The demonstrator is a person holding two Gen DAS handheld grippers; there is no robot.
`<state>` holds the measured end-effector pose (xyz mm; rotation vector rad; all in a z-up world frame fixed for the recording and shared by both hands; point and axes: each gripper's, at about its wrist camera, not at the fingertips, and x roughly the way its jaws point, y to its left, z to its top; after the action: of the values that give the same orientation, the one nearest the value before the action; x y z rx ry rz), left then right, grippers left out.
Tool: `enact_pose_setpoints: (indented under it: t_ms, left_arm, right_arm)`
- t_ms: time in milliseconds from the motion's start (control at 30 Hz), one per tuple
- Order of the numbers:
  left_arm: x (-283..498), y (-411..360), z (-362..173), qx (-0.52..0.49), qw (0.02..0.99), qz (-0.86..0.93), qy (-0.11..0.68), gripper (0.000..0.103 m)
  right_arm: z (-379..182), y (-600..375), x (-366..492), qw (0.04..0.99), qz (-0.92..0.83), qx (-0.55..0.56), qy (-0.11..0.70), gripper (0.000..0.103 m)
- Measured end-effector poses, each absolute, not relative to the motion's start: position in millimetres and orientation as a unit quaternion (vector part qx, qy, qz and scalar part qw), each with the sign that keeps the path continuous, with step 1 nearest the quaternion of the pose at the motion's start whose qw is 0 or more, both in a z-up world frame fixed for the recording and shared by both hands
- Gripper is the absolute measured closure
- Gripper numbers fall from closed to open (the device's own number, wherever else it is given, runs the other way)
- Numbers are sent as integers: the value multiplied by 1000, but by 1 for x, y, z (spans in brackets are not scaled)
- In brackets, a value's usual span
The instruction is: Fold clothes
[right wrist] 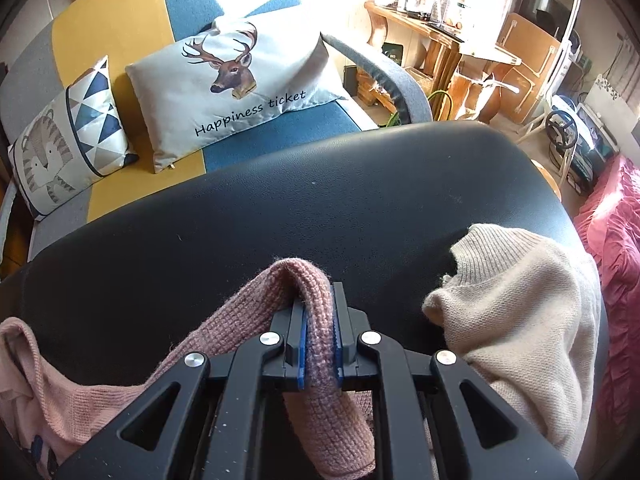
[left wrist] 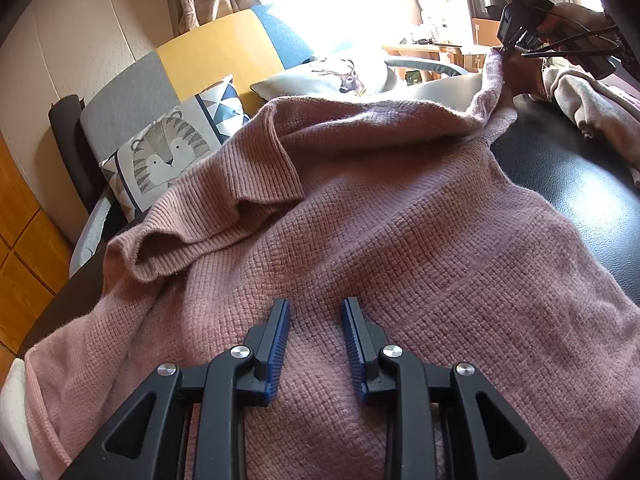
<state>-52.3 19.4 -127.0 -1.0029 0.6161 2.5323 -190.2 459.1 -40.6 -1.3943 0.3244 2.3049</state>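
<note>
A pink knit sweater lies spread over the black padded tabletop, with a ribbed fold bunched at its left. My left gripper rests low on the sweater, jaws apart, nothing pinched between the blue pads. The sweater's far right corner is lifted by my right gripper, held by a hand at the upper right. In the right wrist view, the right gripper is shut on a folded edge of the pink sweater, which hangs down to the left over the black tabletop.
A beige knit garment lies crumpled on the table's right side. Behind the table is a sofa with a deer pillow and a tiger pillow. Red fabric and wooden furniture stand at the right.
</note>
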Motion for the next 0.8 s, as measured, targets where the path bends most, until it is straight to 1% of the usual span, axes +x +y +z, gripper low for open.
enact_pose_setpoints:
  t_ms: [167,233,267,333,367,400,433,533,667,800]
  left_arm:
    - [-53,18,-127,-354,173,894,214,75]
    - [-54,18,-127,-354,173,894,213,75]
    - [-54,18,-127,-354,173,894,213,75]
    - [-55,17,-127,-355,174,894,211,75]
    - [-55,17,-127,-356,174,894,210,75]
    - [-55,17,-127,-356,174,894,208,75]
    - [-56,17,-127,-356,174,894,208,75]
    - [-56,17,-128,-357,174,894,206,75]
    - [-56,15,-128,-357,175,894,207,74]
    - [-56,16,-128,-357,175,894,206,74]
  right_arm:
    - [-57,466,-202,215,823,-513,120,92]
    - [-60,471,-203,218,818,-517,122,84]
    - [-62,473,-204,220,816,-519,124,83]
    - [-65,478,-205,223,812,-524,126,74]
    - [-64,480,-204,226,812,-523,127,72]
    - [-58,484,-200,231,817,-513,128,66]
    - [-49,487,-195,235,824,-499,134,64]
    - [-24,492,-179,250,840,-461,143,63]
    - [10,470,-156,248,867,-413,126,63]
    - [21,408,-134,174,894,-398,110,63]
